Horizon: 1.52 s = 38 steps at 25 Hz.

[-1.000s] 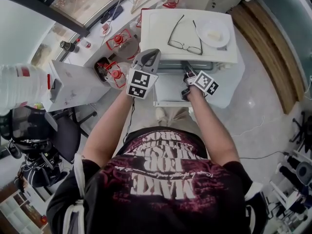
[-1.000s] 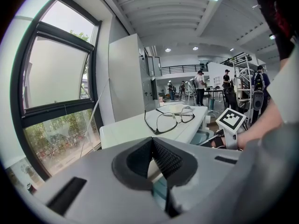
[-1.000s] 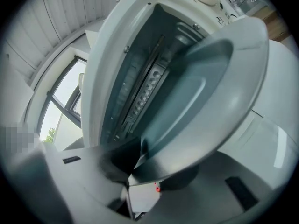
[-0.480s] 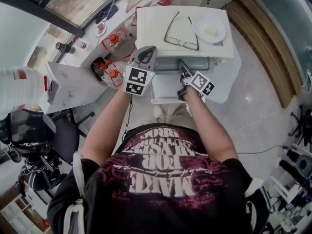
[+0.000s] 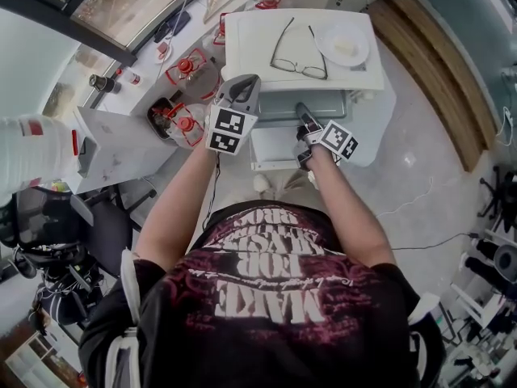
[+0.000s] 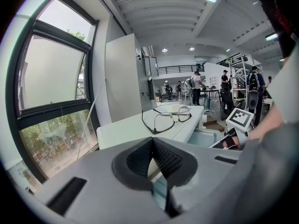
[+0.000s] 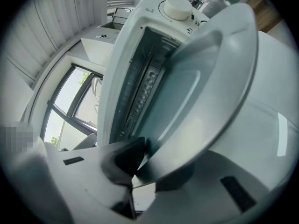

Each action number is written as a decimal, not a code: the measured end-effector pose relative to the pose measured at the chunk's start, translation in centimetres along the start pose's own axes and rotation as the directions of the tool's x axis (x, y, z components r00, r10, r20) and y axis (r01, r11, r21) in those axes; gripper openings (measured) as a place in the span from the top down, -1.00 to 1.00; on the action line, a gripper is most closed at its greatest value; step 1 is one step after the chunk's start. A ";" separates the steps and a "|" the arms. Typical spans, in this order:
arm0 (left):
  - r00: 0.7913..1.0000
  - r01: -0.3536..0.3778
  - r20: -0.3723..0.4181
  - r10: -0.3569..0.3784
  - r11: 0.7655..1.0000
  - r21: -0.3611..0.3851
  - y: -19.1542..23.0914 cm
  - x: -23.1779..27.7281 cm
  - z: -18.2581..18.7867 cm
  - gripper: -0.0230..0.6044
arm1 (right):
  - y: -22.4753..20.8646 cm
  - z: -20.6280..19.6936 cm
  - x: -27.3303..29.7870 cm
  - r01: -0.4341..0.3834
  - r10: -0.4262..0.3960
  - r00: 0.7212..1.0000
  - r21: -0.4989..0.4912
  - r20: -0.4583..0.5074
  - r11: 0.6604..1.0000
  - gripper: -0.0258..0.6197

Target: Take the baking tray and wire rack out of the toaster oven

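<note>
The right gripper [image 7: 139,167] has just been closing and now pinches the edge of the tray [image 7: 196,101], which sticks out of the open oven [image 7: 135,45]. The left gripper [image 6: 152,157] is pressed together, empty, beside the oven.

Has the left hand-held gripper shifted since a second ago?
No. The left hand-held gripper sits by the same front left corner of the oven as before; only the head camera has drifted slightly.

white toaster oven [image 5: 250,47]; grey baking tray [image 7: 201,92]; black-framed glasses [image 5: 299,55]; black shirt [image 5: 266,297], maroon print.
</note>
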<state>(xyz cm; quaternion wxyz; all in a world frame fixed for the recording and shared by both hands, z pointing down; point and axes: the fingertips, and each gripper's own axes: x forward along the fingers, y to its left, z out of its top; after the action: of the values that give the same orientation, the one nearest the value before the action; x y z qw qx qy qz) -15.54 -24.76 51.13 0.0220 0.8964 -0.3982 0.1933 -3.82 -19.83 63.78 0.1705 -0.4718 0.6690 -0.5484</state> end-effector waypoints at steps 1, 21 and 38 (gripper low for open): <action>1.000 0.003 0.000 -0.003 1.000 0.002 0.0 0.0 0.0 0.91 | 0.0 -0.3 -0.4 -0.001 0.001 1.000 0.005 -0.002 1.000 0.72; 0.999 0.011 0.035 -0.012 0.999 0.030 0.0 -0.2 0.1 0.91 | -2.4 -4.9 -11.1 0.028 -0.032 0.999 0.196 0.016 0.980 0.87; 0.995 -0.096 0.040 0.096 0.995 -0.014 0.7 0.0 0.1 0.91 | -5.3 -3.9 -20.3 -0.013 0.037 0.996 0.264 -0.085 0.965 0.87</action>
<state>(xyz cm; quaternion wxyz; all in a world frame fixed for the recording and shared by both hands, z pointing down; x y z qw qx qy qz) -15.98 -25.22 50.91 0.0099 0.8799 -0.4422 0.1737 5.68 -0.72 63.97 0.2085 -0.4116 0.6033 -0.6505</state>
